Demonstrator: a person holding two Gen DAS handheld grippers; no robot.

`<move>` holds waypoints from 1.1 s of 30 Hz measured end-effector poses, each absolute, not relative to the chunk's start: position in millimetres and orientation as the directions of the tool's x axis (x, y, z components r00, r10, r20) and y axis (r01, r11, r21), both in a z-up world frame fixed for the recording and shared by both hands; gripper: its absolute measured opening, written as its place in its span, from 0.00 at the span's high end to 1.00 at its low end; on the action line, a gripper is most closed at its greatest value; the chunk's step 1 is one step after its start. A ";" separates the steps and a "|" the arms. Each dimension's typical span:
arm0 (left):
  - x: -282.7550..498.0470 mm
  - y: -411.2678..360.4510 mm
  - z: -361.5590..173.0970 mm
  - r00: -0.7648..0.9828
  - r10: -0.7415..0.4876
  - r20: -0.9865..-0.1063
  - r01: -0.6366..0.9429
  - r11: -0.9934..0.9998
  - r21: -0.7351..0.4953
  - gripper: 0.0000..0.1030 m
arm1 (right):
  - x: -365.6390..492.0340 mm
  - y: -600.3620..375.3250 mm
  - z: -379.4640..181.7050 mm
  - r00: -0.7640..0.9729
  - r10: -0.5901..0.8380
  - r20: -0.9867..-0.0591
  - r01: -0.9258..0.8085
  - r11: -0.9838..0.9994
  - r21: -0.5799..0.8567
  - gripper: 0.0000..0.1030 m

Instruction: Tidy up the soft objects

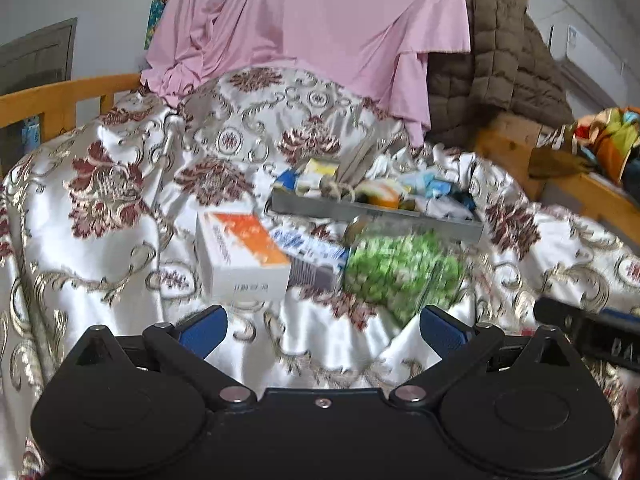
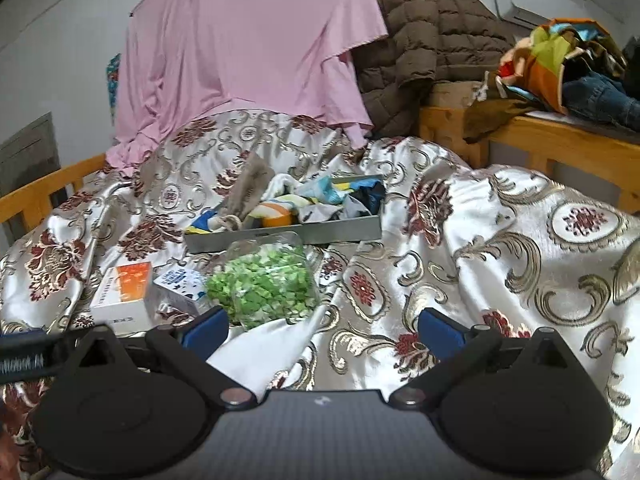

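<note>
Jeans (image 2: 600, 98) visible right wrist view only; left lacks.

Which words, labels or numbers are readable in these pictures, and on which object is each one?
"BA": on the black gripper part at the right edge; the rest is cut off.
Orange and white box: print too blurred to read.
Blue and white box: print too blurred to read.
Black strap: white print unreadable.

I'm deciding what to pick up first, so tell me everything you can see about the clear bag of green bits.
The clear bag of green bits is a see-through plastic pouch, plump with small pale and bright green pieces. It lies on the patterned satin bedspread, just before the grey tray, with a blue-printed box at its left. Neither pair of tongs touches it.
</note>
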State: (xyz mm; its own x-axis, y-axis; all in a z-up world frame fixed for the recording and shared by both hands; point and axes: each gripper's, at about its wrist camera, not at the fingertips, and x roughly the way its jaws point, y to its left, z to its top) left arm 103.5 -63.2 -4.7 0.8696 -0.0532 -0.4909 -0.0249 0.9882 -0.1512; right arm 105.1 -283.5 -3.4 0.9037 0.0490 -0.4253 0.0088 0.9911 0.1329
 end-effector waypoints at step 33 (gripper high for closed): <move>108.8 -61.4 -19.9 0.842 0.028 -0.538 -0.109 0.987 -0.119 0.01 | 116.3 -277.8 -26.9 0.893 0.030 -0.448 0.031 0.991 0.128 0.00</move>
